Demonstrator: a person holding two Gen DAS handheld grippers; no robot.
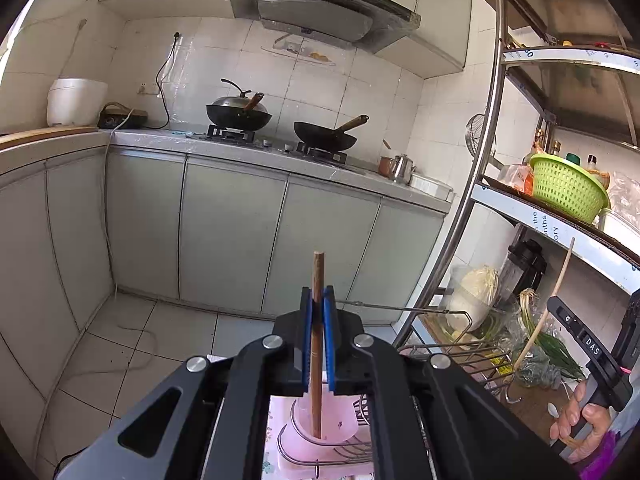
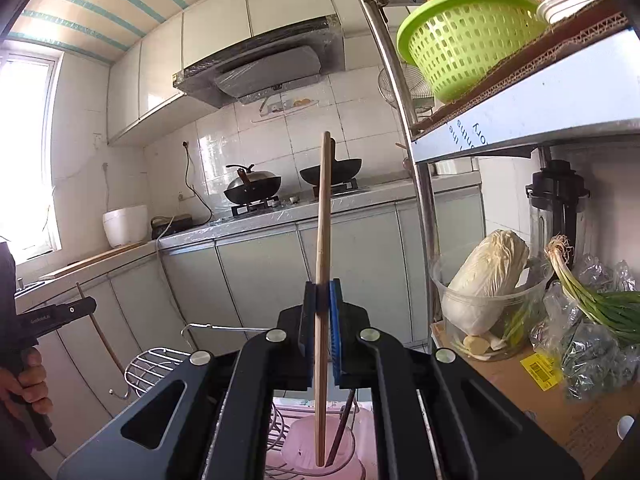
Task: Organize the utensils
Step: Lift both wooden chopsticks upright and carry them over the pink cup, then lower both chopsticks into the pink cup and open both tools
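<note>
My left gripper (image 1: 318,300) has its fingers clamped on one dark brown chopstick (image 1: 317,344), upright, its lower end inside the pink holder (image 1: 320,432). My right gripper (image 2: 322,300) has its fingers clamped on one pale chopstick (image 2: 322,280), its tip in the same holder beside one dark stick (image 2: 340,432). The holder's base and the wire rack (image 2: 156,364) are largely hidden behind my gripper bodies.

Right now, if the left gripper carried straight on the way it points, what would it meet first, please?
Probably the lower cabinet doors beneath the stove counter: the left gripper, shut on a dark chopstick, faces open floor before them. Depth is hard to judge.
</note>
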